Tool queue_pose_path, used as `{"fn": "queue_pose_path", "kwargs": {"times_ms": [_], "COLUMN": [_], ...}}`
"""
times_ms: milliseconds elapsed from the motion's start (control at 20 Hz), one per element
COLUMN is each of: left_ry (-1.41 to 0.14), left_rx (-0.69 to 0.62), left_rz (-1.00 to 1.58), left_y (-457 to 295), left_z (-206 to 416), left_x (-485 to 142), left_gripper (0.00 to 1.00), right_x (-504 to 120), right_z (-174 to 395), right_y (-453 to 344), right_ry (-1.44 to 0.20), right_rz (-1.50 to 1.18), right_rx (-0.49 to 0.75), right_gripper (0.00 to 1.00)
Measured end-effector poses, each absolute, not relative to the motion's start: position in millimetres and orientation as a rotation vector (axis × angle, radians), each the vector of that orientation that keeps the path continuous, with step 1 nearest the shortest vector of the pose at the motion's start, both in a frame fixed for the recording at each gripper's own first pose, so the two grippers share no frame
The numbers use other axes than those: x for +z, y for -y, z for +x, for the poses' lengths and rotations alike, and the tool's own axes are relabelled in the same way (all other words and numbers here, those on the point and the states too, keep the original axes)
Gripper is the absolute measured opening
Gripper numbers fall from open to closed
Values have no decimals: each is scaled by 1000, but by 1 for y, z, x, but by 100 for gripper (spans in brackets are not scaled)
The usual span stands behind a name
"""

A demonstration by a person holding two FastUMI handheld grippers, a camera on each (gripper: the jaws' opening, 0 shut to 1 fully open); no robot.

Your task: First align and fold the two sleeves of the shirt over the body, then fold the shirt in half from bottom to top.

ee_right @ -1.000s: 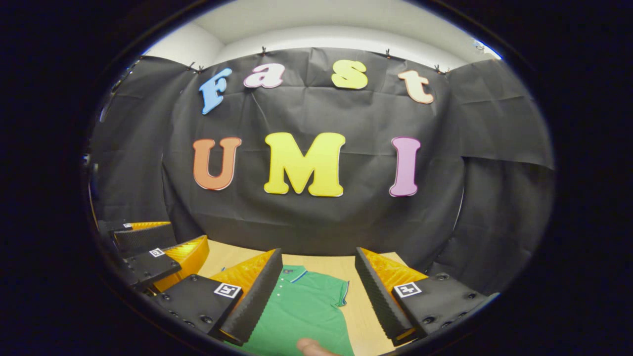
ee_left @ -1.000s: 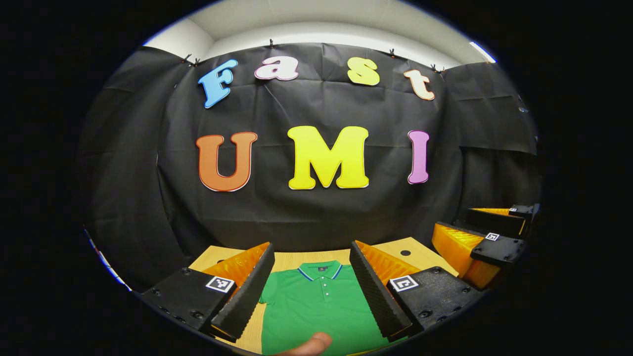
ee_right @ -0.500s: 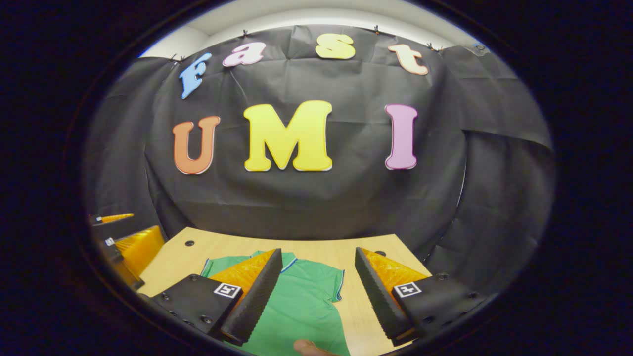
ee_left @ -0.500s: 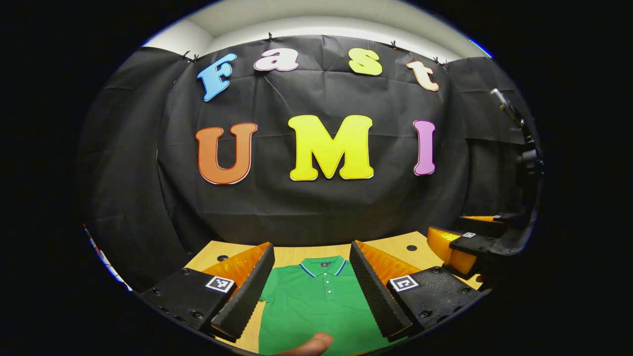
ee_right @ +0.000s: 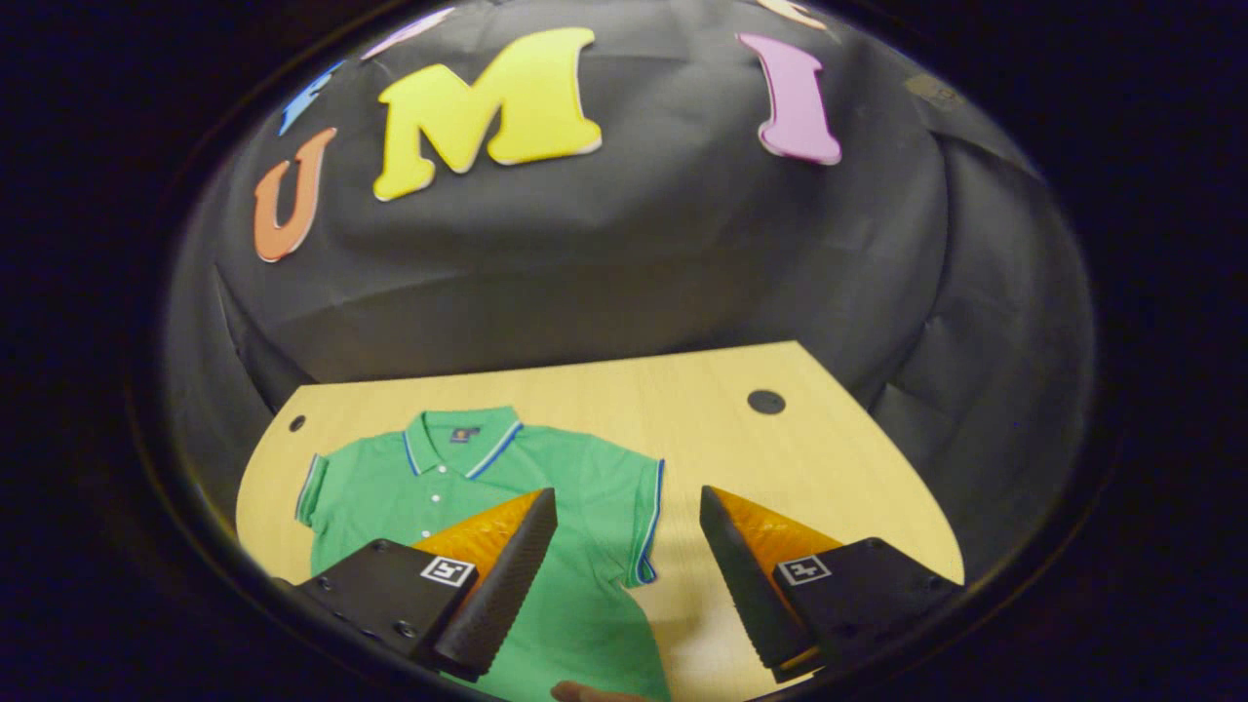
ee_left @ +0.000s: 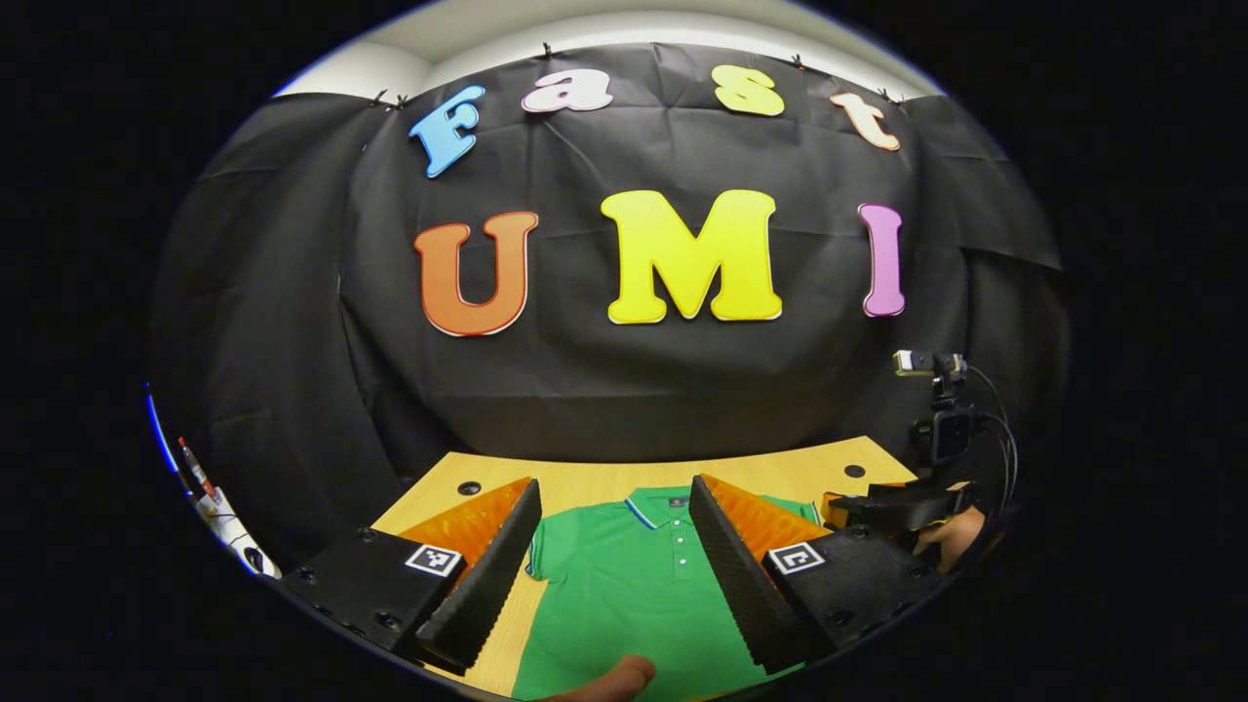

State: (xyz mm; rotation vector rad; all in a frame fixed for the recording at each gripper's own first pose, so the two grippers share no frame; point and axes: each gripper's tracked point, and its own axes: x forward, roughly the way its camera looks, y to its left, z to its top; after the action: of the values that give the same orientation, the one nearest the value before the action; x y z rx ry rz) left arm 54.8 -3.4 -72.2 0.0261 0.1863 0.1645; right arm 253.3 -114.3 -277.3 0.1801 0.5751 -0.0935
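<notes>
And here we are over the table, where the green polo shirt lies flat and face up, collar toward the booth wall, both short sleeves spread out to the sides and nothing folded yet. The right gripper hangs above the shirt's own edge with its fingers spread wide and nothing between them; the striped cuff of the near sleeve sits right in the gap ahead of it. In the left gripper view, the left gripper is likewise wide apart and empty, looking straight down the button placket, while the other tool and the hand holding it show off to the side. So the sleeve fold looks like the step in hand, and the smart play, I'd say, is to come down low and take the cuff near its outer corner, pinching just the sleeve layer and not the body cloth beneath. Then lift only a little and carry it inward across the chest, keeping the fold line straight along the side seam. The far sleeve wants the same treatment, so the two land level. Knit fabric like this probably drags and bunches, so slow, low travel should keep it smooth.
</notes>
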Motion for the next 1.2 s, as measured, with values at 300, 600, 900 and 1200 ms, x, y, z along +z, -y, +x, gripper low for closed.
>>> {"fn": "queue_pose_path", "kwargs": {"times_ms": [300, 600, 900, 1200], "left_ry": [-303, -359, -362, -387], "left_rx": [297, 364, 348, 367], "left_rz": [37, 19, 30, 10], "left_y": [-32, -52, -53, -63], "left_z": [42, 37, 39, 33], "left_x": [-107, -122, -123, -131], "left_gripper": [100, 100, 100, 100], "right_x": [-363, -375, -381, -383], "right_z": [294, 310, 315, 314], "right_y": [122, 115, 111, 116], "right_ry": [-782, -839, -872, -884], "right_rz": [200, 255, 290, 245], "right_rx": [-117, -95, -112, -133], "right_gripper": [95, 81, 52, 24]}}
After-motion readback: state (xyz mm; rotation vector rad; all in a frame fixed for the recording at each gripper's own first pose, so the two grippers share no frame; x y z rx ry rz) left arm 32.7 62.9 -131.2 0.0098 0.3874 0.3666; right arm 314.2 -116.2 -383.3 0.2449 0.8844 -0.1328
